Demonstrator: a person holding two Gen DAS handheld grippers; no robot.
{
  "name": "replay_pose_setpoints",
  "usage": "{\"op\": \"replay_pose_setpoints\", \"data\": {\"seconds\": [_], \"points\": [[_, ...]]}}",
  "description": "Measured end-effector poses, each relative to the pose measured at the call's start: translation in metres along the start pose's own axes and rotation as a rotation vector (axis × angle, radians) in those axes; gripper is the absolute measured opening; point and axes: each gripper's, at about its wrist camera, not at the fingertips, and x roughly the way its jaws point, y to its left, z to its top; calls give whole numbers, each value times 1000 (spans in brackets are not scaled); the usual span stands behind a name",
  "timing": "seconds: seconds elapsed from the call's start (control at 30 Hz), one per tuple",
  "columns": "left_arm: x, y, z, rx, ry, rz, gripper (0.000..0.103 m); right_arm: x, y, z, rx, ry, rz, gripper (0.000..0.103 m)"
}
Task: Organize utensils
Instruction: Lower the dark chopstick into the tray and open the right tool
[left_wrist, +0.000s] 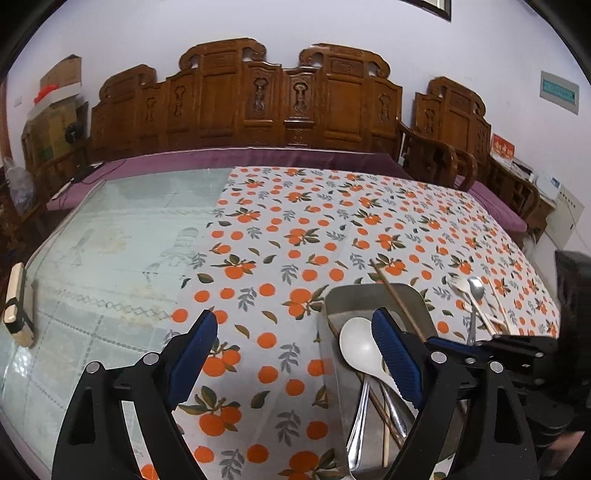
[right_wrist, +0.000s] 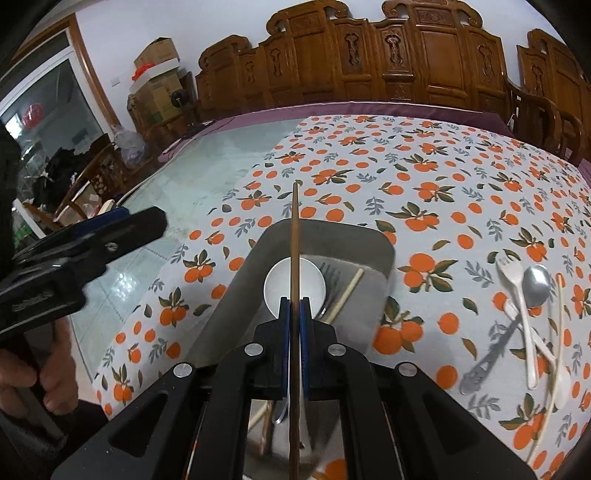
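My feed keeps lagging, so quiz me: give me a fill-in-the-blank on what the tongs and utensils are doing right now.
1. The right tongs are shut on a dark wooden ____.
2. The left tongs are ____, holding nothing.
3. The white spoon lies inside the metal ____.
4. The white plastic fork lies on the tablecloth, ____ the tray.

Missing words: chopstick; open; tray; outside

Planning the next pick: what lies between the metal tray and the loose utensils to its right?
In the right wrist view, only bare orange-print tablecloth lies between the metal tray and the loose utensils; nothing stands in that gap.
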Motion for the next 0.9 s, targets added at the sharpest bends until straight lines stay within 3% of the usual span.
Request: {"op": "replay_pose_setpoints", "data": {"seconds": [0.33, 0.57, 0.9], "points": [[-3, 16, 4, -58, -10, 4, 82, 27, 12, -19, 1, 35, -55, 6], [-4, 14, 3, -46, -8, 5, 82, 33, 14, -24, 9, 56, -44, 7], [-4, 4, 2, -34, -8, -5, 82, -18, 0, -24, -70, -39, -62, 7]]}}
